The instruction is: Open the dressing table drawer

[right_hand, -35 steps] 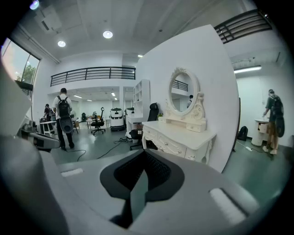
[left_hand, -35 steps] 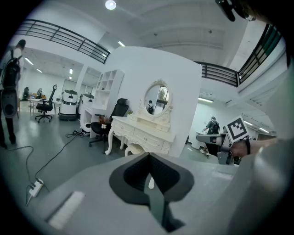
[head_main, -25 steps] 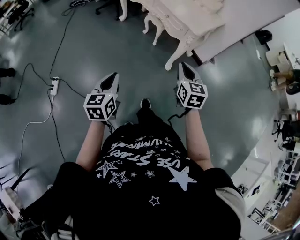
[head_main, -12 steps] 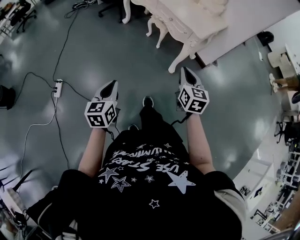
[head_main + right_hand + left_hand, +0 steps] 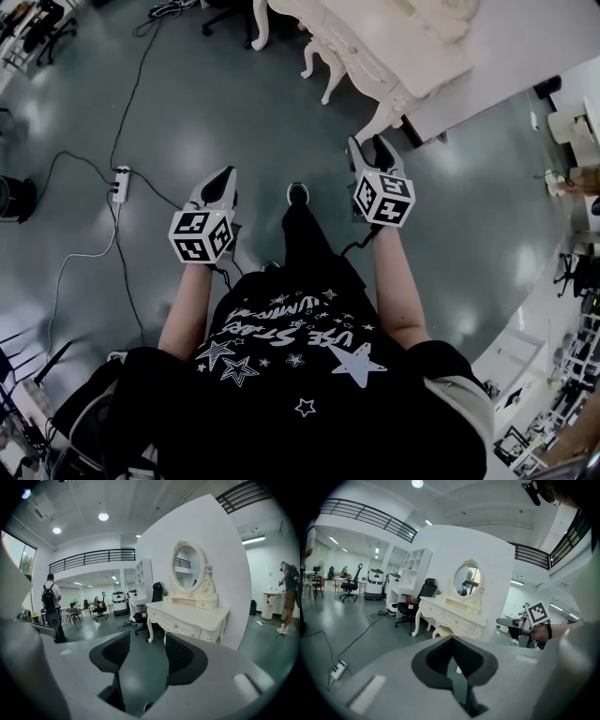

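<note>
The white carved dressing table [image 5: 370, 47] stands ahead by a white partition, a step or so beyond both grippers. Its front drawers [image 5: 180, 629] with small knobs are closed, and an oval mirror [image 5: 187, 566] rises above the top. In the left gripper view the table [image 5: 452, 617] lies straight ahead in the distance. My left gripper [image 5: 222, 178] is shut with nothing in it, its jaws meeting [image 5: 452, 640]. My right gripper [image 5: 367, 148] is open and empty [image 5: 140, 651], pointing at the table's near leg, touching nothing.
A power strip [image 5: 119, 184] and cables lie on the grey floor to the left. A black office chair [image 5: 424, 592] and a small stool [image 5: 442, 631] stand by the table. One person with a backpack [image 5: 49, 604] stands far left, another [image 5: 287, 597] far right.
The person has stepped forward, so the dressing table is closer in the head view. The right gripper's jaws have gone from shut to open. The left gripper stays shut.
</note>
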Available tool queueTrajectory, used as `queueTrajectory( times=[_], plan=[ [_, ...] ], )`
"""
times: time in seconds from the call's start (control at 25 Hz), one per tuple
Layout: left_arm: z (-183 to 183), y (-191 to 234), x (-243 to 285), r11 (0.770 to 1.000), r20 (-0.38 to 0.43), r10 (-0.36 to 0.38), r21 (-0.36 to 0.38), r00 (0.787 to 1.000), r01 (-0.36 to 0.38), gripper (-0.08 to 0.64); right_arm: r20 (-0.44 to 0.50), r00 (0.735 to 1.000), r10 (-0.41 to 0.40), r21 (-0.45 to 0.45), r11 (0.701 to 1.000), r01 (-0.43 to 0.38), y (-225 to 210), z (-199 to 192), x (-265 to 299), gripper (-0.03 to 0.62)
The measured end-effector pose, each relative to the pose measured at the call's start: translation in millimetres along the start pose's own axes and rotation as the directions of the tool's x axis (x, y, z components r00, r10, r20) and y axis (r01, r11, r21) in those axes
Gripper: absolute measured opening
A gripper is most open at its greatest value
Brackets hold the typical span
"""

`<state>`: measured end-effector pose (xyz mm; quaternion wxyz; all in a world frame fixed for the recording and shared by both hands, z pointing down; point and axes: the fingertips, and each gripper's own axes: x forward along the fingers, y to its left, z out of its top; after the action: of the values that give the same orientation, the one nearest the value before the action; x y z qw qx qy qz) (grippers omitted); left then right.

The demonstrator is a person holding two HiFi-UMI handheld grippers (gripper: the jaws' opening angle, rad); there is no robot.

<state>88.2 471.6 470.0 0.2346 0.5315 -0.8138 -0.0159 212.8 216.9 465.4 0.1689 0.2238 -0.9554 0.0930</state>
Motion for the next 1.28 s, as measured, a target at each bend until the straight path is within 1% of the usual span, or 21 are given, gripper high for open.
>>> queueTrajectory(
  times=[0.24, 0.56, 0.68, 0.84, 1.0, 1.16, 1.28],
  plan=[
    [23, 14, 69, 1.000, -0.044, 0.010, -0.002, 0.999, -0.010, 0.000, 0.000, 1.000, 0.000, 0.048, 0.999, 0.000, -39, 24, 79, 0.275],
    [86, 12, 170, 1.000, -0.045, -0.004, 0.021, 0.999, 0.005, 0.000, -0.003, 1.000, -0.012, 0.084, 0.996, 0.012, -107, 72, 165, 0.273],
    [104, 11, 206, 1.000, -0.046, -0.013, 0.027, 0.999, 0.014, 0.000, -0.006, 1.000, -0.016, 0.093, 0.996, 0.017, -129, 85, 192, 0.272],
    [118, 7, 247, 0.999, -0.053, -0.027, 0.032, 0.998, 0.028, 0.000, -0.009, 1.000, -0.017, 0.099, 0.995, 0.018, -152, 95, 218, 0.272],
    [132, 2, 288, 0.998, -0.051, -0.049, 0.036, 0.998, 0.050, 0.000, -0.002, 0.999, -0.041, 0.109, 0.993, 0.041, -182, 105, 238, 0.270],
    [149, -8, 327, 0.995, -0.053, -0.086, 0.047, 0.995, 0.089, 0.000, 0.002, 0.997, -0.072, 0.136, 0.988, 0.072, -212, 113, 256, 0.268],
    [157, -13, 349, 0.991, -0.060, -0.114, 0.067, 0.992, 0.118, 0.000, 0.003, 0.996, -0.090, 0.162, 0.983, 0.088, -225, 114, 266, 0.267]
  ],
)
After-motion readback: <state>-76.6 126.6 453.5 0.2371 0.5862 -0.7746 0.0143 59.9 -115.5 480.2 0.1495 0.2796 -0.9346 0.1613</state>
